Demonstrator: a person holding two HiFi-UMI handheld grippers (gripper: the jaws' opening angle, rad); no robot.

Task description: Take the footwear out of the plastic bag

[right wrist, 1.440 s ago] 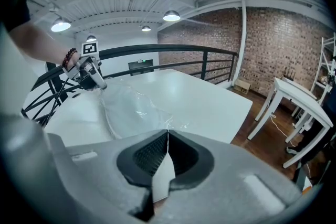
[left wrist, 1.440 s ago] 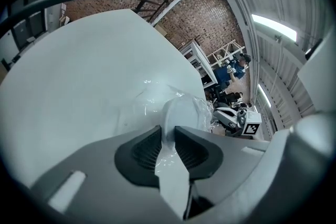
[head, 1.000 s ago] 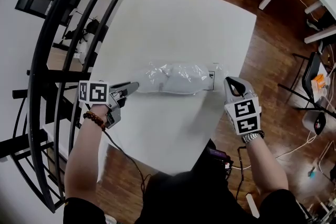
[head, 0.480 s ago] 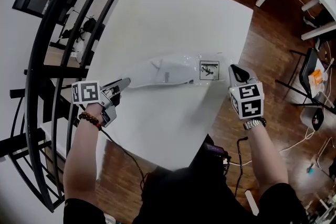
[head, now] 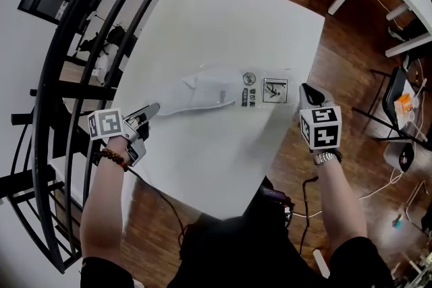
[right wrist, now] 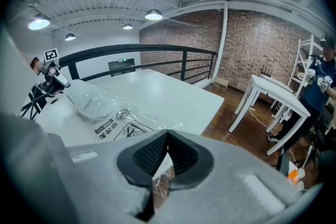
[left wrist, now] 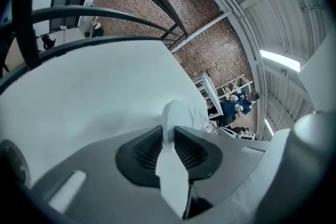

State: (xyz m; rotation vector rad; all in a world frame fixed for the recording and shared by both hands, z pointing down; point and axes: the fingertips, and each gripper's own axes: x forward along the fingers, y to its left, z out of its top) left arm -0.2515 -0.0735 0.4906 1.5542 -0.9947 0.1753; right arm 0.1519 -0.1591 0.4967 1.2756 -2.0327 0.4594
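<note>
White counter (head: 223, 30) on dark wood floor (head: 351, 57); black railing (left wrist: 79, 9) beyond the left tool (head: 152, 109), white tables (right wrist: 270, 91) and brick wall (right wrist: 262, 34) past the right tool (head: 305, 90).

The left tool (head: 154, 107) and right tool (head: 305, 90) have drawn apart; the footwear (head: 202, 94) has slid, seemingly mostly, out of the flattened bag (head: 266, 90).

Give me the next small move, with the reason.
Probably pull the left gripper away from the right gripper: left is clamped on the white footwear, right pinches the end of the plastic bag, and the footwear looks partly sleeved in plastic.
</note>
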